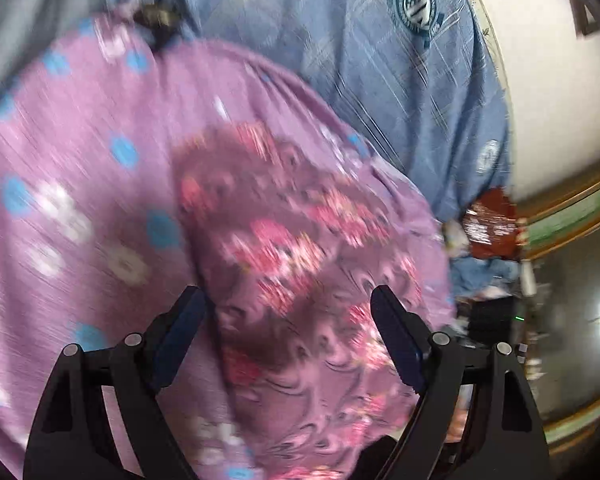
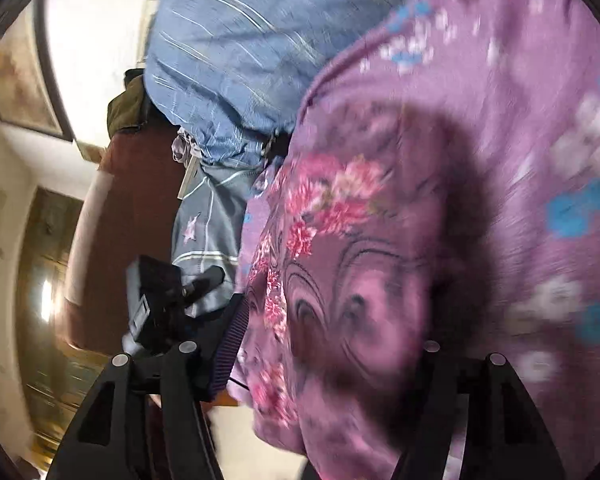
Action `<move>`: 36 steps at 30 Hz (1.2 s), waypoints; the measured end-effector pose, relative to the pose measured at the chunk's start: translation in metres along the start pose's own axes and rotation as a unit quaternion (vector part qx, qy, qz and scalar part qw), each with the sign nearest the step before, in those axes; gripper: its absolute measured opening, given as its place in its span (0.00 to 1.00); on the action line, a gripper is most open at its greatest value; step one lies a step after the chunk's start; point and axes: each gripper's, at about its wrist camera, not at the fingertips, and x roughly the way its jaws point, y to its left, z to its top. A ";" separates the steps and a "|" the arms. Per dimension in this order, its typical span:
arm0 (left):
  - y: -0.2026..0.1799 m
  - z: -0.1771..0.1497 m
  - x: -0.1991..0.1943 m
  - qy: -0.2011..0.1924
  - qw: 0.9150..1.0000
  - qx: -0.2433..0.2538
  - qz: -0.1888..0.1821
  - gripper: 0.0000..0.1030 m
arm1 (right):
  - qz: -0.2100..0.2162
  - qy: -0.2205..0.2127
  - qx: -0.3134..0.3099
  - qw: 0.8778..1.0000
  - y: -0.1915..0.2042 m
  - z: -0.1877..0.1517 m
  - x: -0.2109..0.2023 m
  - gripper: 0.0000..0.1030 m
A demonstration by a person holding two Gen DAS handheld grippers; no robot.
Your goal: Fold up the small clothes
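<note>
A blue sheet (image 1: pixel 380 80) with pale stripes and round emblems covers the surface, a white wall (image 1: pixel 560 80) beyond it; in the right wrist view a framed picture (image 2: pixel 24 80) hangs on that wall and brown wood (image 2: pixel 140 200) shows beside the sheet. On the sheet lies a purple cloth (image 1: pixel 80 160) with blue and white flowers; on top of it sits the garment (image 1: pixel 292 264), darker purple with pink blossoms and black swirls; both views are blurred. In the left view its long axis runs from the lower edge up and left, between the fingers. The left gripper (image 1: pixel 288 300) stands wide apart over it, not pressing. The right gripper (image 2: pixel 332 332) also stands apart; only its left finger (image 2: pixel 232 340) shows, at the garment's edge; the other is hidden under fabric.
</note>
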 end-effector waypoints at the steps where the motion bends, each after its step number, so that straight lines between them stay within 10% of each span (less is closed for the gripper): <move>1: -0.001 0.003 -0.004 -0.009 1.000 0.007 0.009 0.83 | -0.007 -0.012 -0.003 1.000 -0.001 0.000 -0.009 0.67; 9: -0.006 -0.001 0.047 0.057 0.998 0.007 0.009 0.83 | 0.010 0.006 0.076 0.997 -0.034 0.018 0.020 0.57; 13: -0.009 -0.003 0.033 0.046 0.992 -0.025 -0.116 0.83 | 0.045 -0.003 0.047 0.998 -0.019 0.014 0.014 0.31; 19: -0.068 0.003 0.028 0.069 0.959 0.002 -0.276 0.80 | 0.114 -0.032 0.032 0.992 -0.002 0.012 -0.023 0.16; 22: -0.083 0.008 0.027 0.043 0.972 0.035 -0.227 0.80 | 0.139 -0.053 0.024 0.989 0.010 0.017 -0.035 0.11; 27: -0.029 0.003 0.030 0.020 0.990 -0.016 -0.142 0.80 | 0.027 -0.073 0.009 0.997 0.006 0.022 -0.033 0.16; 36: 0.003 -0.012 0.049 0.011 0.998 -0.038 -0.055 0.77 | -0.047 -0.175 -0.115 0.977 0.052 0.016 -0.034 0.16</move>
